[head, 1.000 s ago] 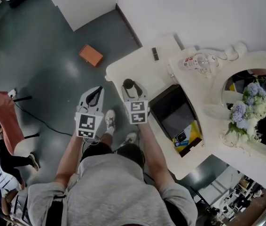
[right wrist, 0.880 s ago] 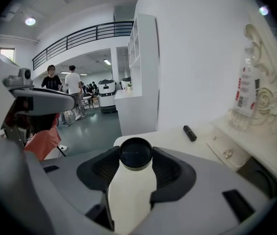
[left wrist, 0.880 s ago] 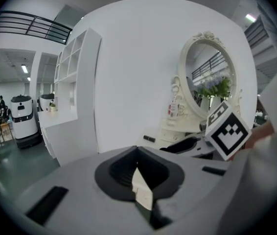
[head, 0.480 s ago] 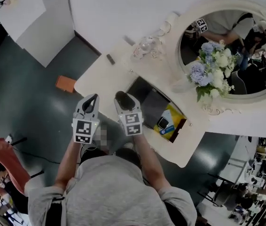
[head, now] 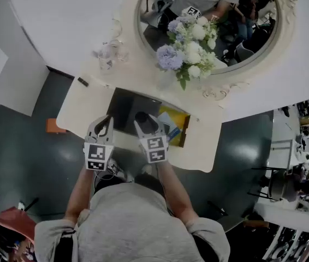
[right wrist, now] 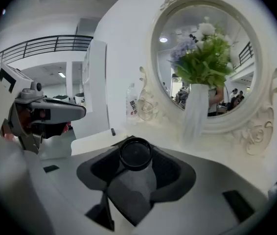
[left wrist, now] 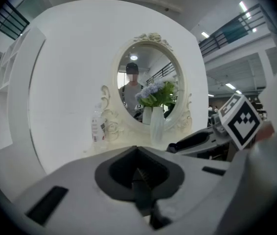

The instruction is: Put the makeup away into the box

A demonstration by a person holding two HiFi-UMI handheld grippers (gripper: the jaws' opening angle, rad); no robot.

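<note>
We counted two claws, one dark makeup jar (right wrist: pixel 136 154) and one open box (head: pixel 123 109). The jar hung over the box's near edge, round lid facing up; we could not tell its long axis. The right claw (head: pixel 146 124) gripped it, half-wide; the left claw (head: pixel 104 125) was closed, empty.

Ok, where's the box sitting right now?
In the head view the open dark box sits on the white dressing table, in front of the flowers and mirror, just beyond the right gripper, which holds a round black jar.
</note>
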